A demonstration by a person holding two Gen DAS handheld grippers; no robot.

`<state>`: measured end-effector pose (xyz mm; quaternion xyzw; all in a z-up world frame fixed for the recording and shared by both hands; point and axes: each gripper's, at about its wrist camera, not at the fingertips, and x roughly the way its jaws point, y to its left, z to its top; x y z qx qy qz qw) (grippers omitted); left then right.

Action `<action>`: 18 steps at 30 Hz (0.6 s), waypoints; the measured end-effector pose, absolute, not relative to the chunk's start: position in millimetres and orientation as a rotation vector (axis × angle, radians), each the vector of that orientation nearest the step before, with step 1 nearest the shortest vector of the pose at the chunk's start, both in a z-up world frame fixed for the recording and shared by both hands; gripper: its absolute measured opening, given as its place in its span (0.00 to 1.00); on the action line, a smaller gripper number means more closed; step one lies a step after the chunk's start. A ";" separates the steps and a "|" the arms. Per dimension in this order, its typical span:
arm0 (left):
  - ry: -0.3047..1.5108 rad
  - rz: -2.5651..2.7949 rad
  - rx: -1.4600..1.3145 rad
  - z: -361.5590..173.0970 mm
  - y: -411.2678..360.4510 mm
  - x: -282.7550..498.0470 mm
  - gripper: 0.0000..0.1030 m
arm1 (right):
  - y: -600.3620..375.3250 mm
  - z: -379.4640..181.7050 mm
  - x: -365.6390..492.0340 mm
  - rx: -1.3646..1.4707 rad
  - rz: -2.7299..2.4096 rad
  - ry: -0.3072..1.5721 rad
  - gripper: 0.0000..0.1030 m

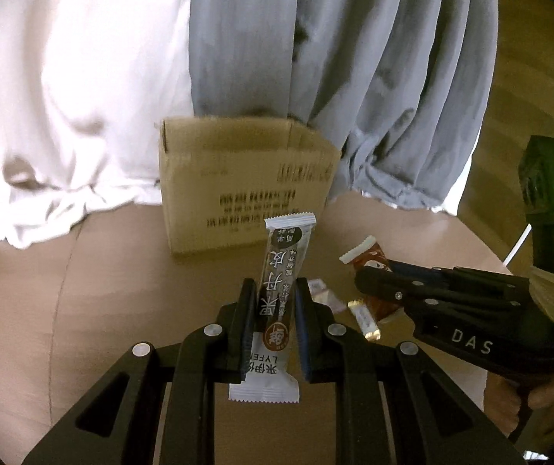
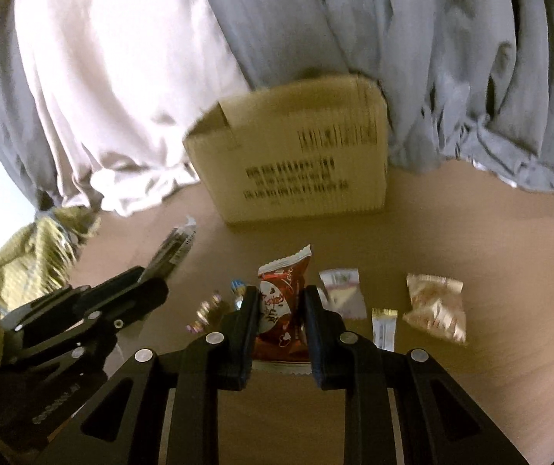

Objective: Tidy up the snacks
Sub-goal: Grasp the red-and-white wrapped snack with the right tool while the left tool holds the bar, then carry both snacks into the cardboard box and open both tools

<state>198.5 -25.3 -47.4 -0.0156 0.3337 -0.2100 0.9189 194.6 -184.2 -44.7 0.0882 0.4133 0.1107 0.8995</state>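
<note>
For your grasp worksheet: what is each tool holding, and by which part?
The left tool pinches a long dark snack bar near its middle. The right tool grips a red snack packet by its sides, mid-length.

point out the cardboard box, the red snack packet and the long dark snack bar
cardboard box (image 2: 300,170): right wrist view, printed front wall
red snack packet (image 2: 283,302): right wrist view, middle of wrapper between the fingers
long dark snack bar (image 1: 279,286): left wrist view, printed middle of wrapper
</note>
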 end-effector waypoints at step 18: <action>0.486 -0.402 0.011 25.1 -22.5 231.9 0.19 | -184.4 29.7 224.8 0.184 0.258 0.630 0.24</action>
